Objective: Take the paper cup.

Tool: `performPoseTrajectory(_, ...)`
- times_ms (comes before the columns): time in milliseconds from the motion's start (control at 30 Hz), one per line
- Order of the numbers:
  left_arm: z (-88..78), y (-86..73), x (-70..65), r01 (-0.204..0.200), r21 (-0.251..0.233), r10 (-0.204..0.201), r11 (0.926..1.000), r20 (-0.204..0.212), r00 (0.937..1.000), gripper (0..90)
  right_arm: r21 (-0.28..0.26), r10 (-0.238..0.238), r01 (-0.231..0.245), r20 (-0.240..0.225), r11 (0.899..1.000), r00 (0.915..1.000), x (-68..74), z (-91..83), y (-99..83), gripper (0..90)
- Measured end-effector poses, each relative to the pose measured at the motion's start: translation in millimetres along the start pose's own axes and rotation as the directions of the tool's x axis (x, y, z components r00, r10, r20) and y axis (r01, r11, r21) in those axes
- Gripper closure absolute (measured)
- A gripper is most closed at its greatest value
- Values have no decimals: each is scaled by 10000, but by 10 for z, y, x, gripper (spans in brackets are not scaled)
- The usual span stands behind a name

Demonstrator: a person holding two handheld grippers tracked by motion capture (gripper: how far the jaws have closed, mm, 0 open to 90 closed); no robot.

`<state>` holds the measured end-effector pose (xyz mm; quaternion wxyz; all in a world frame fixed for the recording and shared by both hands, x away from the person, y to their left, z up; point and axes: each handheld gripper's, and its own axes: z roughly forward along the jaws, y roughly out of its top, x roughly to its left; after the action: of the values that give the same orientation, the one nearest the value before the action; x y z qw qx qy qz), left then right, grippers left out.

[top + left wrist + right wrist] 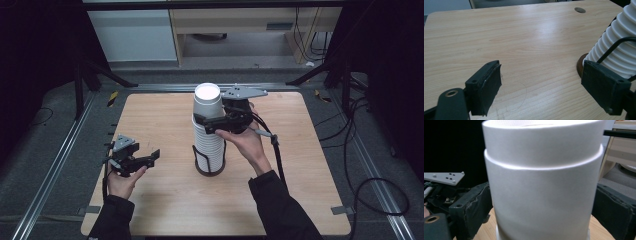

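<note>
Right gripper [215, 123] fingers clasp top cup [207, 102] of stack [209, 145]; lift straight toward 12 o'clock, no tilting. Left gripper [145, 159] fingers wide, idle over tabletop [165, 200]

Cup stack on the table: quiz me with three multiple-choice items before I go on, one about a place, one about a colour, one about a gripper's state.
1. Where is the cup stack?
A. Near the table's middle, in a wire holder
B. At the table's left edge
C. On the floor

2. What colour are the cups?
A. Red
B. White
C. Blue

3. How is the left gripper?
A. Shut on a cup
B. Shut on the holder
C. Open, holding nothing

Answers:
1 A: the high view shows the stack standing in the black wire holder near the middle of the table.
2 B: every cup is white in all views.
3 C: in the left gripper view its jaws stand wide apart over bare wood, while the right gripper has its jaws on either side of the top cups.
</note>
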<state>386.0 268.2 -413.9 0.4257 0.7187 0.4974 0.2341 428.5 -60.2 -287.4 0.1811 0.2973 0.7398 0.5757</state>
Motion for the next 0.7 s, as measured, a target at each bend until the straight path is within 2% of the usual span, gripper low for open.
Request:
performPoseTrajectory(367,8,-5,-1,-17,56,17,10000,-23,10000,156,45,260,-260,-47,9997,9997,-35,71,-65,99)
performPoseTrajectory(700,19,-11,2,12,114,-12,9999,-29,10000,158,83,70,-70,-3,9999,10000,-24,62,-62,125)
